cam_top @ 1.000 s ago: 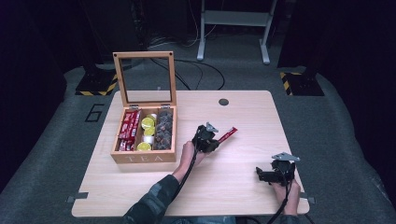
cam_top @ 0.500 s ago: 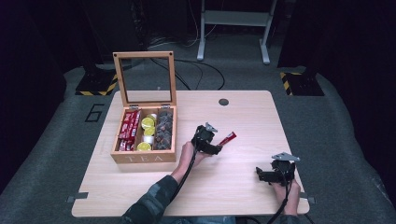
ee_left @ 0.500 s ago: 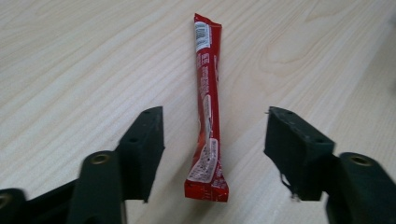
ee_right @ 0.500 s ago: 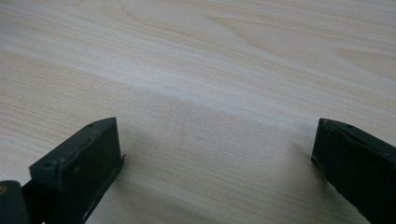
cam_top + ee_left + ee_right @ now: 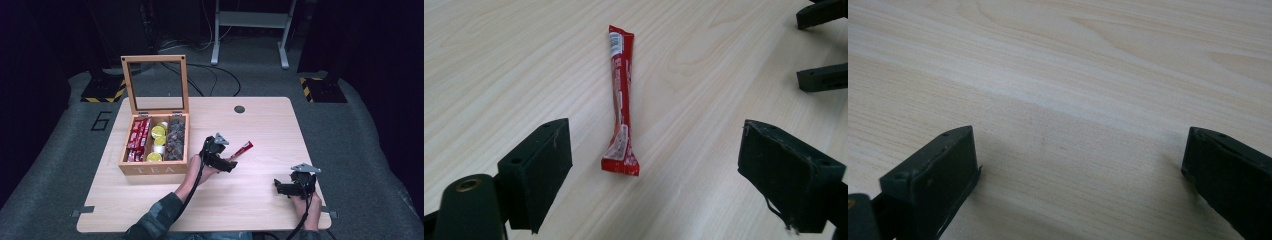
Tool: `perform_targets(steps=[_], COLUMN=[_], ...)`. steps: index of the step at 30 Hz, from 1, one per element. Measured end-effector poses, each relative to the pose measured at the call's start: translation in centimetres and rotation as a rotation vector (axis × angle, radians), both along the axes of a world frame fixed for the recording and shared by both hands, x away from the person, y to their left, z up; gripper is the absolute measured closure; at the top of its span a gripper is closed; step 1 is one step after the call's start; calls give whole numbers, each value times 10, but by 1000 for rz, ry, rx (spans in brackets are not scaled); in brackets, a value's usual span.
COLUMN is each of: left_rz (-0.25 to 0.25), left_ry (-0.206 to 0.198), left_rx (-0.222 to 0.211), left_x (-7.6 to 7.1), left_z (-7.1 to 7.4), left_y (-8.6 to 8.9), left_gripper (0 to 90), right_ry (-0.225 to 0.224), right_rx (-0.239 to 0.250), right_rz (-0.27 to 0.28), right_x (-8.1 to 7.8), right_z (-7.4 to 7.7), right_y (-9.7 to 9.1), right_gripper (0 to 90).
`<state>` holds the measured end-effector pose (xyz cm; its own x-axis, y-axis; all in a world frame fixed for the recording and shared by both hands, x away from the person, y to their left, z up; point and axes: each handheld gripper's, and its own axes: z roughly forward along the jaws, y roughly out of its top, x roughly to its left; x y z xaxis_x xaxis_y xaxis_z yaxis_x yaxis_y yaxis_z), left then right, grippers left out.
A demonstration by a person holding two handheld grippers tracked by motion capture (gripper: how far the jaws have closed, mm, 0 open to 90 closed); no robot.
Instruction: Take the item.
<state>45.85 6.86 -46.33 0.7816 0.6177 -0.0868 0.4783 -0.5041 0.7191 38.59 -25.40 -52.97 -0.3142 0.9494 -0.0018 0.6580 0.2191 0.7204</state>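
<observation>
With its jaws just opened wide, my left gripper [image 5: 654, 165] hovers over the red sachet [image 5: 620, 100], which lies flat on the tabletop [image 5: 260, 200] between the pads, touching neither. I see the sachet right of the tea box [image 5: 150, 167] in the high view. My right gripper [image 5: 290, 187], jaws spread wide with nothing between them, rests near the tabletop's right front corner.

The left gripper [image 5: 231, 161] has just been opening, nothing clamped; the right gripper [image 5: 281, 187] gapes wide.

Box's dark contents [image 5: 177, 140] indistinct
</observation>
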Motion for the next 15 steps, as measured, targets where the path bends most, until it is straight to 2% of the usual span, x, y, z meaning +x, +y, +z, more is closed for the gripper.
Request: perform_targets(steps=[4,15], left_rz=[-14,-24], left_ry=[-14,-54], left_rx=[7,-23], left_x=[-7,-34], left_z=[5,20], left_y=[10,40], left_gripper=[100,56], right_ry=[0,-1], right_rx=[0,0], right_rz=[0,-1], right_x=[0,0], right_z=[0,0], right_y=[0,0], right_gripper=[6,6])
